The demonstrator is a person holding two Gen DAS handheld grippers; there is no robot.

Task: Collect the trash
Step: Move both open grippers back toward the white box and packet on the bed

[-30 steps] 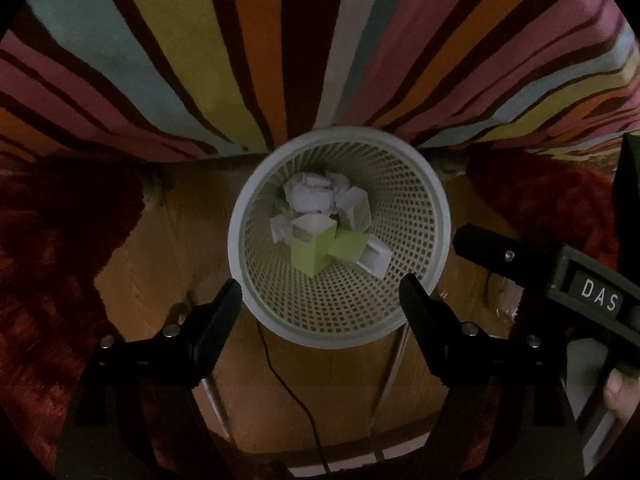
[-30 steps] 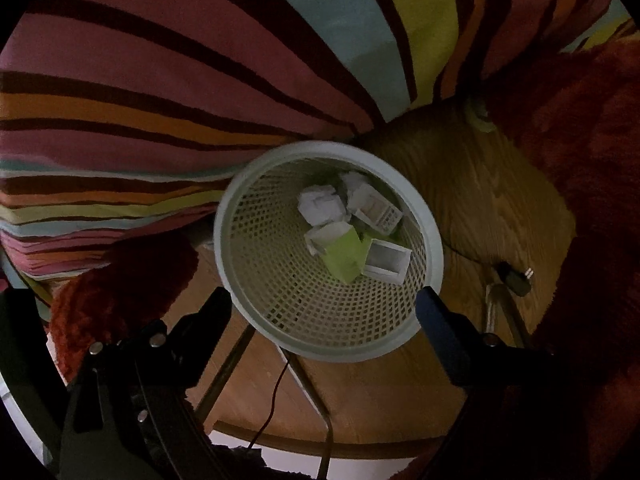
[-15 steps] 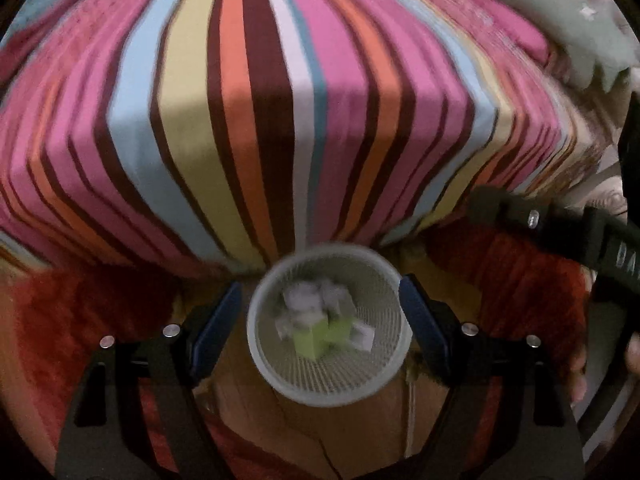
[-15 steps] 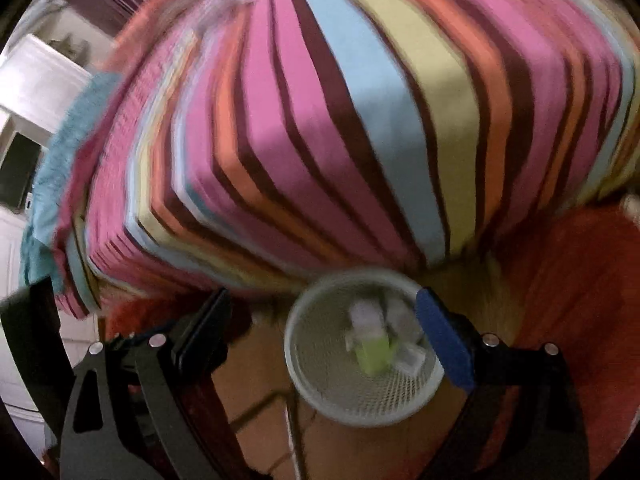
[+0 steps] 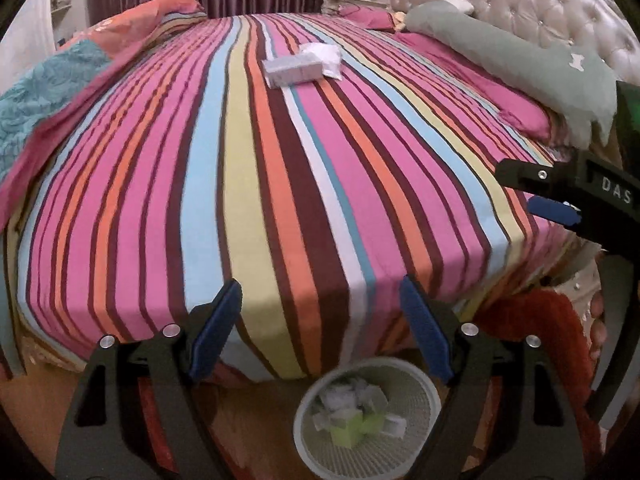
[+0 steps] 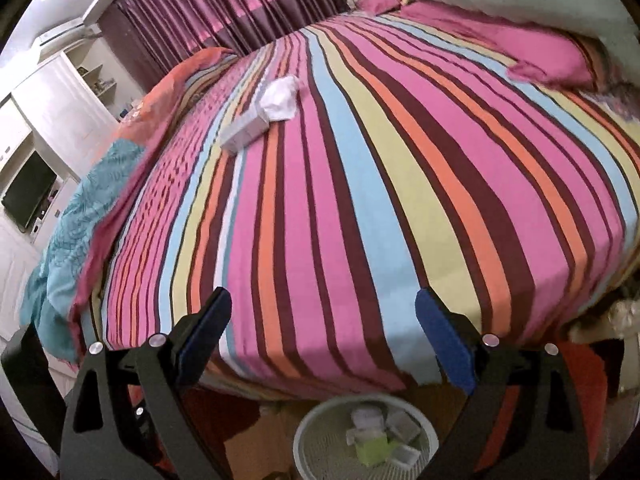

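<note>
A white mesh wastebasket (image 5: pixel 428 396) (image 6: pixel 304 432) stands on the wooden floor at the foot of the bed, holding crumpled paper, white cartons and a green box (image 5: pixel 352 432) (image 6: pixel 374 450). Far up on the striped bedspread lie a pale flat box (image 5: pixel 292 70) (image 6: pixel 244 130) and a white crumpled bag (image 5: pixel 326 56) (image 6: pixel 280 98) beside it. My left gripper (image 5: pixel 320 304) is open and empty above the bed's near edge. My right gripper (image 6: pixel 322 316) is open and empty too; it also shows at the right of the left wrist view (image 5: pixel 536 186).
The striped bed (image 5: pixel 280 184) (image 6: pixel 360 200) fills both views. Pillows (image 5: pixel 512 60) and a tufted headboard (image 5: pixel 540 4) lie at the right. A teal and orange blanket (image 6: pixel 84 216) is bunched along the left. A red rug (image 5: pixel 532 320) lies on the floor by the basket.
Both grippers have risen and tilted up from just over the basket. The basket has slid to the bottom of each view and the bed top with the box and bag has come into sight.
</note>
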